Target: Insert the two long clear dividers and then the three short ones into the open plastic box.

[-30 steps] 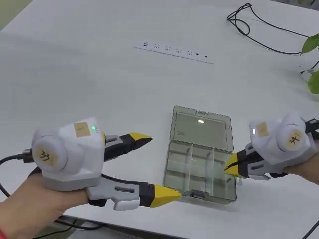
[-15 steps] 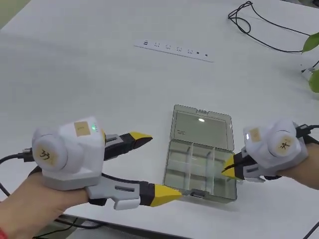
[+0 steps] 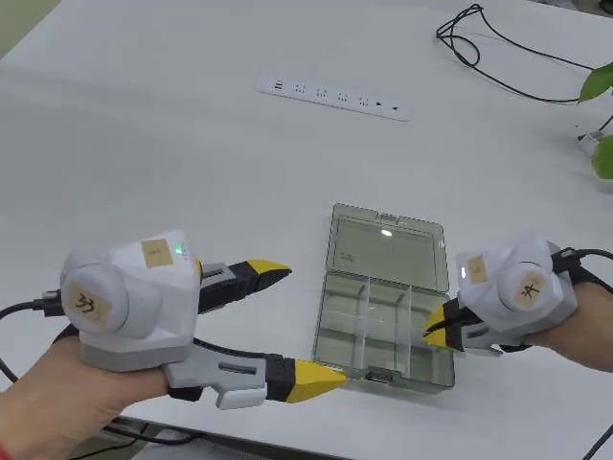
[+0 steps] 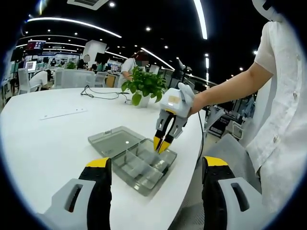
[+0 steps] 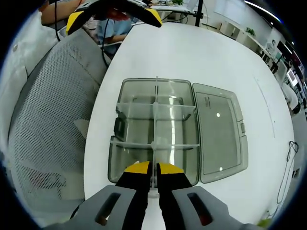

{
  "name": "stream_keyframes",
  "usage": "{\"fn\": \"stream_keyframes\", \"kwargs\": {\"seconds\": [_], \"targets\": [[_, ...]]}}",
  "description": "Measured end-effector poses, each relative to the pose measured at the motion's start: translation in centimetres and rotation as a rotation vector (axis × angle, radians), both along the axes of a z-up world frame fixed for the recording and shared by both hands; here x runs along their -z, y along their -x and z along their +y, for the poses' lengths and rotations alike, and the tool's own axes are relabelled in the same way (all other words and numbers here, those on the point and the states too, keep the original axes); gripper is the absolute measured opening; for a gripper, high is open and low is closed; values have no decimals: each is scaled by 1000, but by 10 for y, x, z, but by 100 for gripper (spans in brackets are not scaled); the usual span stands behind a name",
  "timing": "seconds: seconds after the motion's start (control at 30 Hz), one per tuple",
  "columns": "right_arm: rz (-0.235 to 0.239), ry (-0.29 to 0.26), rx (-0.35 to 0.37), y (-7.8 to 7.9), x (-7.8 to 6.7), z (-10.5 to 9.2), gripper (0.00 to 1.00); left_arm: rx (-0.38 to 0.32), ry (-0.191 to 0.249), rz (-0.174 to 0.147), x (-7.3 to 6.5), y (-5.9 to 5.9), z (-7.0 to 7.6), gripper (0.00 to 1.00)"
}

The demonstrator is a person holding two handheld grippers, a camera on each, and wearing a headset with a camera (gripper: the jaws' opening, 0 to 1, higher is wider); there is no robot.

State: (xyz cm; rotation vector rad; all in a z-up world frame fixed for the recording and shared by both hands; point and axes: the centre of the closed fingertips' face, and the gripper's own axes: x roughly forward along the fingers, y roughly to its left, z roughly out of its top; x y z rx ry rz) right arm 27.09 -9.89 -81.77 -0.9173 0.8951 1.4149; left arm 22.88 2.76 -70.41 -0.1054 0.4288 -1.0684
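Observation:
The open clear plastic box (image 3: 337,331) lies near the table's front edge, its lid (image 3: 388,244) folded back flat. Clear dividers stand in it, two one way and one across them. My right gripper (image 3: 436,331) dips into the box's right end. In the right gripper view it (image 5: 152,168) is shut on the clear divider (image 5: 155,122) that runs down the box's (image 5: 136,125) middle. The left gripper (image 3: 299,326) hovers open to the left of the box with nothing between its jaws. In the left gripper view the box (image 4: 125,173) lies ahead and the right gripper (image 4: 161,143) points down into it.
A white power strip (image 3: 335,98) lies at the back, a black cable (image 3: 498,57) and plant leaves (image 3: 601,115) at the far right. The table edge runs just in front of the box. A mesh chair (image 5: 53,120) stands beside the table.
The right gripper has moved left and lower, further over the box's right end. The left gripper has stayed where it was, open.

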Motion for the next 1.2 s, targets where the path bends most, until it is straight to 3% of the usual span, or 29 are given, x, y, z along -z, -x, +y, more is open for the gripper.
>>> {"fn": "stream_keyframes", "kwargs": {"seconds": [0.13, 0.33, 0.47, 0.6, 0.87, 1.2], "targets": [[-10, -27, 29, -2, -13, 1, 11, -1, -2, -3, -1, 0, 1, 78], [-22, -151, 158, -7, -43, 6, 20, -3, -9, -5, -1, -1, 4, 80], [-60, -215, 234, -8, -62, 4, 28, -6, -17, -12, 0, -1, 8, 83], [-106, -250, 310, -5, -73, -3, 37, -11, -30, -15, 4, -2, 11, 88], [-159, -343, 515, 1, -76, -28, 54, -8, -46, -26, 8, -4, 14, 98], [-164, -399, 694, 18, -53, -52, 74, 1, -66, -24, 15, -3, 14, 100]]}}
